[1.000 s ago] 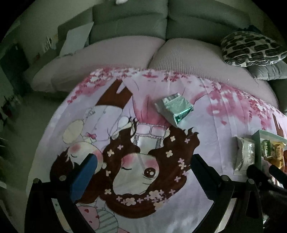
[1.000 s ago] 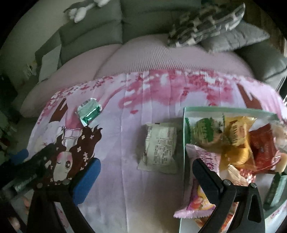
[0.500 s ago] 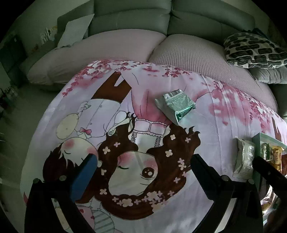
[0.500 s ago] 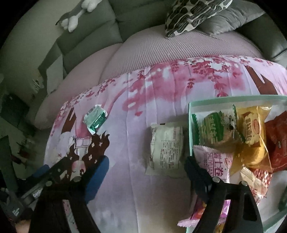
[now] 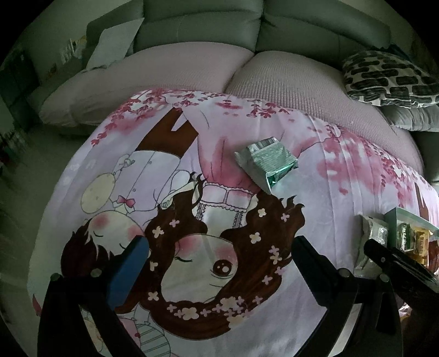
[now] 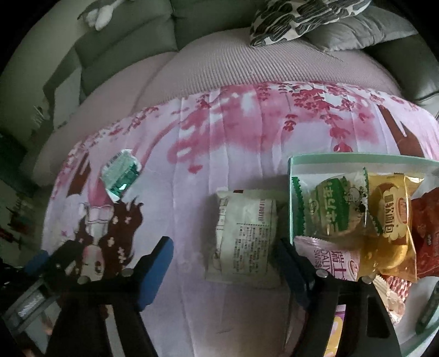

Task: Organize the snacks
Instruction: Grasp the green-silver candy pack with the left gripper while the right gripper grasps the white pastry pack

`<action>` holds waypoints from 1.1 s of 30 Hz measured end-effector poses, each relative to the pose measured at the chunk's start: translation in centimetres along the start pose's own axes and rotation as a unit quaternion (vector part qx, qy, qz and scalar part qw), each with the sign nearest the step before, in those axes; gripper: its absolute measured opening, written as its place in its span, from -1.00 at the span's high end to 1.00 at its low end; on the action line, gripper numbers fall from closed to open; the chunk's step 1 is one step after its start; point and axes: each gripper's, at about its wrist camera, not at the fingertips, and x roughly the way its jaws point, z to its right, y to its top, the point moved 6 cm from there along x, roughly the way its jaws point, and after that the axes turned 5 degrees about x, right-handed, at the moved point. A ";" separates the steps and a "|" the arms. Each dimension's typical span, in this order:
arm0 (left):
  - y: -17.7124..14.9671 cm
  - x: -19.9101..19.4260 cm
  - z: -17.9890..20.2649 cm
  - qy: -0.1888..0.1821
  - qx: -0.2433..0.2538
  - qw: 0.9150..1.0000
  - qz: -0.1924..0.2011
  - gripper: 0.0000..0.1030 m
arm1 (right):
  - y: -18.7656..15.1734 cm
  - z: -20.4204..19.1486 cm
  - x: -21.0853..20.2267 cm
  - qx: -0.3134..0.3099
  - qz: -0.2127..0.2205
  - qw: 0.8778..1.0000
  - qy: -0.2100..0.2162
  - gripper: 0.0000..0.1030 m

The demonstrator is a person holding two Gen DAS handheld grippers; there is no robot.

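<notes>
A white snack pack (image 6: 244,236) lies on the pink printed cloth (image 6: 192,192), just left of the pale green tray (image 6: 290,175). My right gripper (image 6: 223,263) straddles its near end. The jaws are closing and the pads stand clear of the wrapper. The tray holds a green-and-white pack (image 6: 334,208), a yellow bread pack (image 6: 392,217), a red pack (image 6: 428,219) and a pink pack (image 6: 329,258). A green foil pack (image 5: 266,162) lies alone farther left, beyond my left gripper (image 5: 219,263), which hangs open over the cartoon print with nothing in it.
A grey sofa (image 5: 197,24) with mauve seat cushions (image 5: 164,68) runs behind the cloth. A black-and-white patterned pillow (image 5: 389,77) and a grey pillow (image 6: 356,27) sit at the back right. The left wrist view catches the white pack (image 5: 373,239), the tray (image 5: 406,219) and the right gripper's arm (image 5: 397,263).
The right gripper's jaws have narrowed and it has come down closer over the white pack. The left gripper has stayed about where it was, open.
</notes>
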 end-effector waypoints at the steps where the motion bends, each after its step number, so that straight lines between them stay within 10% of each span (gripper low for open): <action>1: 0.0 0.1 -0.1 -0.001 -0.002 1.000 -0.001 -1.00 | 0.0 0.0 0.1 0.001 -0.001 1.000 -0.002 -0.51; 16: 0.0 0.7 -0.5 -0.004 -0.011 1.000 -0.012 -1.00 | -0.1 -1.5 1.0 0.004 -0.009 0.999 0.048 -0.50; 33: 2.0 2.8 0.2 -0.028 0.013 1.000 0.007 -1.00 | 0.2 -1.3 2.6 -0.022 0.016 0.999 -0.039 -0.23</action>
